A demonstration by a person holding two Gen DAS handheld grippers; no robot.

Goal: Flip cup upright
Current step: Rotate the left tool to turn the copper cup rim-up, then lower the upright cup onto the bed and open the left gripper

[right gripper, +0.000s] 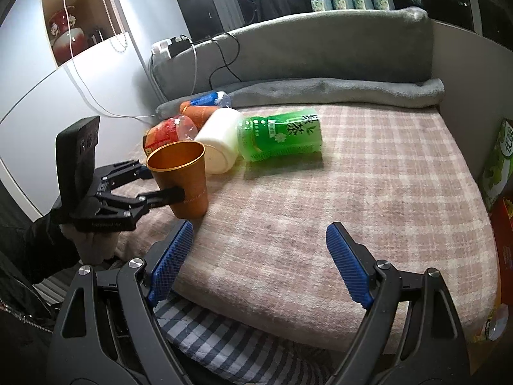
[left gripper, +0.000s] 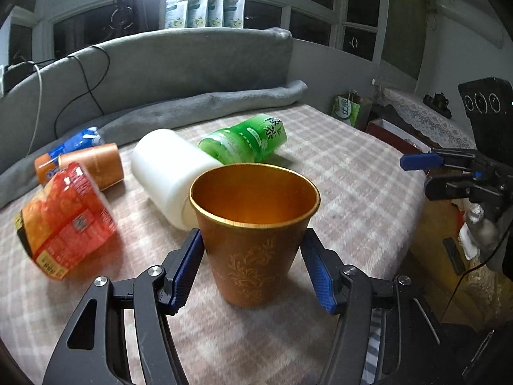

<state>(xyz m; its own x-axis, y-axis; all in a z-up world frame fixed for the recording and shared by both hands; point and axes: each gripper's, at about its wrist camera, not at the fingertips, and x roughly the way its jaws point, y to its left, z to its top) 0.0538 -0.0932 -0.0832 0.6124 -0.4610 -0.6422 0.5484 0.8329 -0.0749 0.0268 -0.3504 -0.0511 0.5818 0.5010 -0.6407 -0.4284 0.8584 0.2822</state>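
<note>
Standing upright between the left gripper's (left gripper: 252, 247) jaws, the cup (left gripper: 253, 234).

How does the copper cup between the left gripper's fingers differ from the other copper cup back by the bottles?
The near copper cup stands upright on the plaid blanket, mouth up, showing its gold interior; the far copper cup lies on its side. The near one sits between the left gripper's fingers; the far one is wedged among the red bottle, blue-labelled bottle and white container, untouched. Both share the same copper colour.
</note>
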